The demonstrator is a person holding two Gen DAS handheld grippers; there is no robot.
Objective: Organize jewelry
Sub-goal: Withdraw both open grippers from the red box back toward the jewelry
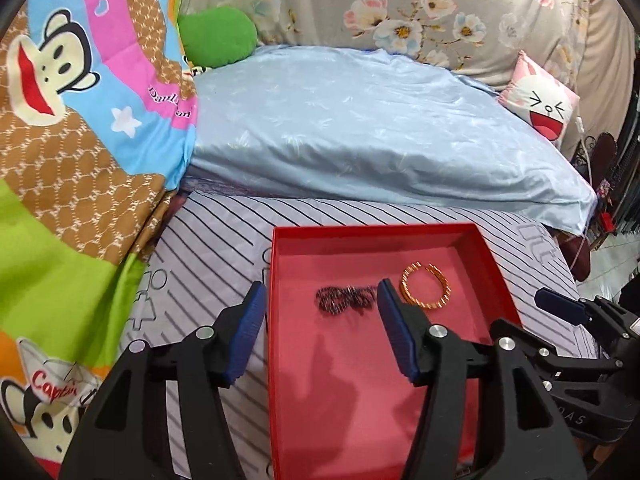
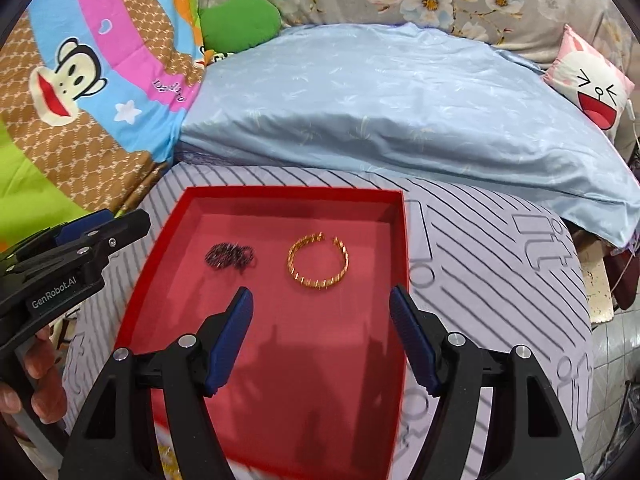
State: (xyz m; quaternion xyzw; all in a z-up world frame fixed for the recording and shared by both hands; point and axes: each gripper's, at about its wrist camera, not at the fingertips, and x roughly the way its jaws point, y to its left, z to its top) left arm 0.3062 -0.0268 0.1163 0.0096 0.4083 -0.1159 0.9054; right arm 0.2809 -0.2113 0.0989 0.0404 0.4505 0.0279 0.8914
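A shallow red box (image 1: pixel 496 264) (image 2: pixel 400 248) lies on the striped bed cover. Inside it rest a dark beaded chain (image 1: pixel 346 298) (image 2: pixel 229 258) bunched in a heap and, to its right, a gold bangle (image 1: pixel 425 287) (image 2: pixel 318 261). My left gripper (image 1: pixel 320 294) hovers open above the box's left side, the chain in line between its blue fingers (image 1: pixel 250 320) but untouched. My right gripper (image 2: pixel 322 300) is open too, above the box floor just short of the bangle, holding nothing. Each gripper shows at the edge of the other's view: the right gripper (image 1: pixel 560 308) and the left gripper (image 2: pixel 100 228).
A light blue pillow (image 1: pixel 360 128) (image 2: pixel 400 112) lies just behind the box. A colourful cartoon blanket (image 1: pixel 80 140) rises on the left, with a green cushion (image 1: pixel 218 36) and a pink cartoon cushion (image 1: pixel 540 104) at the back. The bed's edge drops off on the right.
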